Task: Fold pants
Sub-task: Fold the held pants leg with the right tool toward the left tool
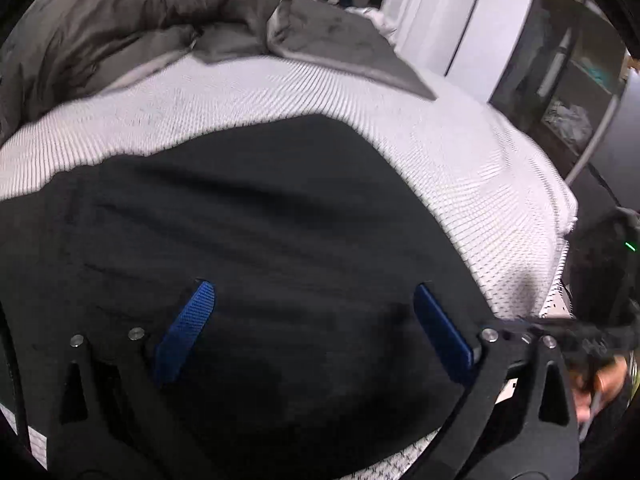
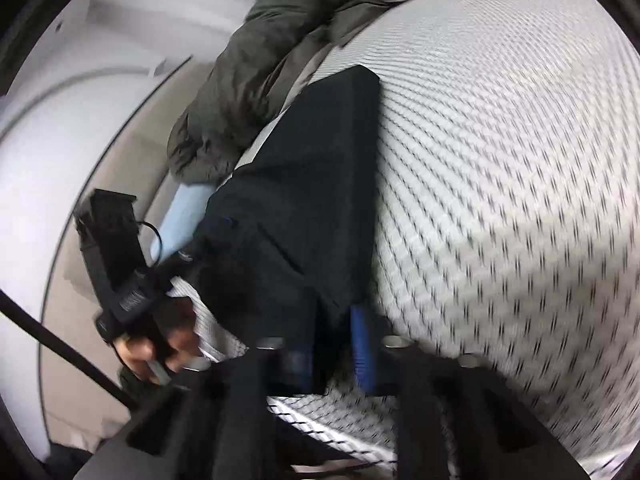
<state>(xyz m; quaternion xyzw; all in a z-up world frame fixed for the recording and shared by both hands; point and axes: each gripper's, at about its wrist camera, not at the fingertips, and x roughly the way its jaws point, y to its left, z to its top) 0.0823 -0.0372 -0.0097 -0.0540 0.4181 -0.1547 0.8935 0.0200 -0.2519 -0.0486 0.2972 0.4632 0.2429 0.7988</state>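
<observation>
Black pants (image 1: 260, 220) lie folded flat on the white striped bed cover (image 1: 280, 92). My left gripper (image 1: 312, 287) hovers over their near part, its blue pads (image 1: 192, 324) spread wide with nothing between them, so it is open. In the right wrist view the pants (image 2: 320, 160) stretch away as a long dark slab. My right gripper (image 2: 334, 320) is at their near end, and its blue pads (image 2: 362, 344) are shut on a fold of the black cloth. A person's hand (image 2: 160, 344) holds the other gripper at the pants' left edge.
A rumpled grey duvet (image 1: 120, 20) and a grey pillow (image 1: 332, 36) lie at the far side of the bed. Dark shelving (image 1: 560, 80) stands past the bed's right edge. A light blue item (image 2: 184, 216) sits beside the duvet (image 2: 248, 80), with a white wall (image 2: 60, 120) behind.
</observation>
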